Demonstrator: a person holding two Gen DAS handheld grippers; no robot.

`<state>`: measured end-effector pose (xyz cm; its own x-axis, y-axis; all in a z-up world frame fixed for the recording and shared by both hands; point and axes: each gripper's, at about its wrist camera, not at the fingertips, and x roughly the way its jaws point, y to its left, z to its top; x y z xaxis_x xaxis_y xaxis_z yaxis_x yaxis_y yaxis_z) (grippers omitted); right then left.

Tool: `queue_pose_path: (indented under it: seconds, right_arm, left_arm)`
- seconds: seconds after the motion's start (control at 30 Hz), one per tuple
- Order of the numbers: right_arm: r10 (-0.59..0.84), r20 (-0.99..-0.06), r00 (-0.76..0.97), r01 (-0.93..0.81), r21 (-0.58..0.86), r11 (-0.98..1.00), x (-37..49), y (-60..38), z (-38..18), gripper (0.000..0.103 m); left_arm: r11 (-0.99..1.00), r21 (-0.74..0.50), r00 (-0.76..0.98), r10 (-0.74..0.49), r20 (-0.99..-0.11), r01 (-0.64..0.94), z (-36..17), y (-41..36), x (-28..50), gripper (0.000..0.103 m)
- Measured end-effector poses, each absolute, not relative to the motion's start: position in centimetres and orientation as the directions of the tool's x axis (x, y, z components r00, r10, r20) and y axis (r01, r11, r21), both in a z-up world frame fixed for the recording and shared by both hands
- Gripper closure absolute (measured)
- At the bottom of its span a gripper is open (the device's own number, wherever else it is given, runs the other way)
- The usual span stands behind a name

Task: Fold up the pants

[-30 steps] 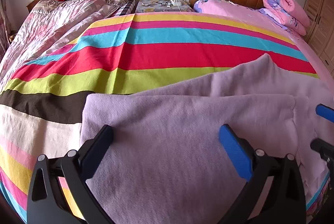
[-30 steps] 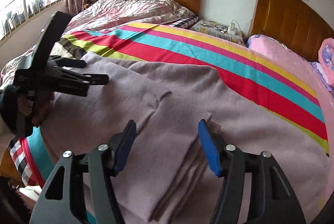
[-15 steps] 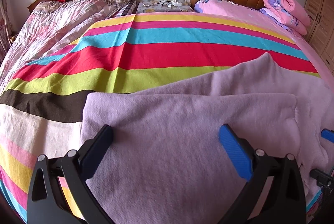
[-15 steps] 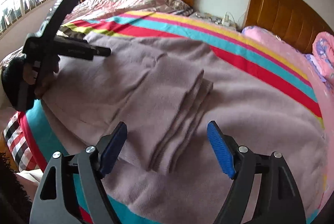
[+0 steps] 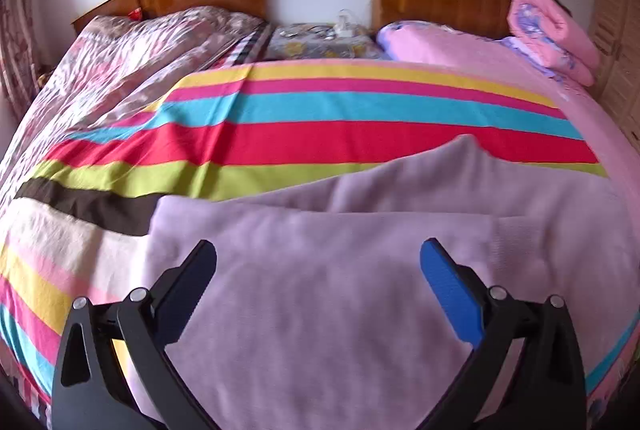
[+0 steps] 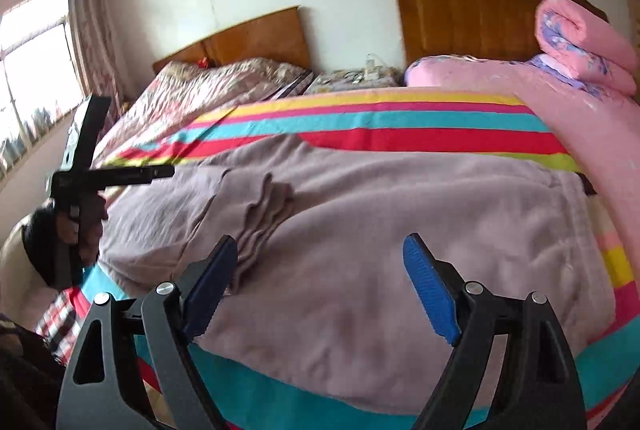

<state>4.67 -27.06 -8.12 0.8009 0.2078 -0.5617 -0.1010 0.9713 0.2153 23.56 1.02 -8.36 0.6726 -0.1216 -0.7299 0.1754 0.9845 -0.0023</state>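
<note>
The mauve knit pants (image 5: 320, 290) lie spread on the striped bedspread, with one part folded over the other; the same pants (image 6: 380, 230) fill the right wrist view, several stacked layers showing at their left. My left gripper (image 5: 320, 270) is open and empty, low over the pants. It also shows in the right wrist view (image 6: 116, 175), held in a hand at the left. My right gripper (image 6: 320, 286) is open and empty, pulled back near the bed's front edge.
The striped bedspread (image 5: 320, 109) covers the bed. A rolled pink quilt (image 5: 556, 33) lies at the back right, a patterned quilt (image 5: 132, 69) at the back left, and a cluttered nightstand (image 5: 324, 39) stands between two wooden headboards. A window (image 6: 28, 89) is at the left.
My right gripper has pulled back and turned rightward, away from the folded layers, and has left the left wrist view. My left gripper has lifted slightly.
</note>
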Motion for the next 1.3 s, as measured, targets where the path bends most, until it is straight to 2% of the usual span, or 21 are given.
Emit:
queue_pose_path:
  seconds: [0.1,0.2,0.37,0.47,0.83,0.93,1.1,1.23,1.3]
  right_arm:
    - [0.139,-0.526,0.839,0.052,0.332,0.942,1.3,-32.9,-8.5,0.019]
    - [0.103,-0.528,0.843,0.176,0.451,0.875,-2.0,-37.9,-9.9,0.019]
    - [0.077,-0.597,0.798,0.315,0.523,0.792,-3.7,-42.1,-12.6,0.019]
    - [0.135,-0.616,0.776,0.318,0.566,0.761,-2.5,-43.2,-13.4,0.02]
    - [0.25,-0.669,0.7,0.282,0.58,0.764,0.6,-43.1,-13.9,0.021]
    - [0.291,-0.643,0.708,0.265,0.625,0.734,-0.1,-43.4,-14.0,0.024]
    - [0.249,-0.582,0.774,0.292,0.677,0.676,0.1,-44.9,-14.6,0.028]
    - [0.325,-0.651,0.686,0.245,0.627,0.74,0.2,-43.4,-14.1,0.031]
    - [0.308,-0.648,0.696,0.254,0.624,0.739,0.1,-43.9,-14.2,0.039]
  left_arm:
    - [0.945,-0.013,0.648,-0.234,-0.725,0.327,-8.1,-4.0,21.8,0.001]
    - [0.91,-0.009,0.617,-0.288,-0.733,0.414,-9.1,-7.6,20.7,0.001]
    - [0.896,0.024,0.54,-0.246,-0.805,0.444,-13.1,-10.2,21.0,0.001]
    - [0.894,0.01,0.543,-0.263,-0.797,0.447,-14.1,-9.7,20.9,0.001]
    - [0.892,0.014,0.556,-0.269,-0.786,0.451,-14.4,-9.2,20.7,0.001]
    - [0.892,0.015,0.559,-0.27,-0.784,0.452,-14.4,-9.3,20.7,0.001]
    - [0.891,0.017,0.56,-0.27,-0.783,0.453,-14.4,-9.3,20.8,0.001]
    - [0.892,0.016,0.559,-0.27,-0.784,0.452,-14.5,-9.3,20.8,0.001]
    - [0.893,0.018,0.56,-0.266,-0.785,0.449,-14.5,-9.4,20.8,0.001]
